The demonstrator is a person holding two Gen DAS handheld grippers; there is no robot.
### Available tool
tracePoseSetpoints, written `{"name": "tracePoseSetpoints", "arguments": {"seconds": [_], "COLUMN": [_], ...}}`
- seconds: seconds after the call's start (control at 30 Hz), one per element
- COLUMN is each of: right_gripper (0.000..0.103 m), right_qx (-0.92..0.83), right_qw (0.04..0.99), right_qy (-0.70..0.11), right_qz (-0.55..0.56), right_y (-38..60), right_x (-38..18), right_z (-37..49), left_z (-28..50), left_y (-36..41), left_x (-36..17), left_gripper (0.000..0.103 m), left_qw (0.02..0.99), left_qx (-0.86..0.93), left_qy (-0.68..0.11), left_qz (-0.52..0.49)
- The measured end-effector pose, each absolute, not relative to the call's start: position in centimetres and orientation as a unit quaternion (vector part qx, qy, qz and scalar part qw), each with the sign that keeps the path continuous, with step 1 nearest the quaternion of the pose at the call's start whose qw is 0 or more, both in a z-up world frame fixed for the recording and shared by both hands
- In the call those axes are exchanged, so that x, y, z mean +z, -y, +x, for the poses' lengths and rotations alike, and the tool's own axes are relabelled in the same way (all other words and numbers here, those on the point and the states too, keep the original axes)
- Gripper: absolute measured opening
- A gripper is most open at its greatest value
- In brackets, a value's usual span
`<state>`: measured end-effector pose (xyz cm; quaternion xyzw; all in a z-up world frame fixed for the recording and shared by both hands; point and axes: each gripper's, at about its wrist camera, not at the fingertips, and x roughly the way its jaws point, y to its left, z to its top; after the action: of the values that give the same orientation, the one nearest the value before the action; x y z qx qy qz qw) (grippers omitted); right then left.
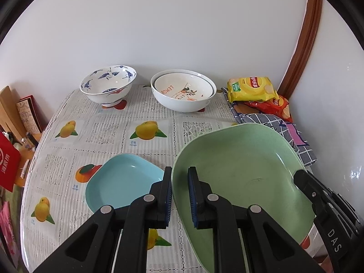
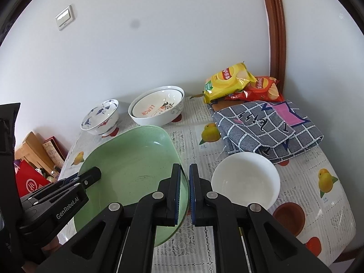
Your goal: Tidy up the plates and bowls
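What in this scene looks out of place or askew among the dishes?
The green plate is tilted, one rim in the left hand-held gripper, the opposite rim in the right hand-held gripper. Snack bags and a folded cloth share the table. Nothing looks spilled or broken.

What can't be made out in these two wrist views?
- Green plate: near rim cut off by the left view's bottom edge.
- Blue plate: absent from the right view; near edge behind the left gripper.
- White bowl: absent from the left view.
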<state>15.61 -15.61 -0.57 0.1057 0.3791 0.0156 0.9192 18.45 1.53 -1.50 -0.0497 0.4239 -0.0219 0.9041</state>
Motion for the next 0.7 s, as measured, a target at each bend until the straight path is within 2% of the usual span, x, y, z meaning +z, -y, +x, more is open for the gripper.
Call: {"name": "tracePoseSetpoints", "arguments": {"seconds": [0.7], "right_gripper": [0.008], "right_qx": [0.024], "right_qw": [0.918], "right_qy": [-0.382], "right_qz": [0.101], "right_y": [13.3], "right_x": [-0.8], "right_z": [14.4], "left_z": [17.1], "left_y": [-4.1], "left_x": [-2.0], "left_gripper": [0.013], "left_qw": [0.902], "left_qx": [-0.012], "left_qy": [-0.427], "left_qz": [-0.063]}}
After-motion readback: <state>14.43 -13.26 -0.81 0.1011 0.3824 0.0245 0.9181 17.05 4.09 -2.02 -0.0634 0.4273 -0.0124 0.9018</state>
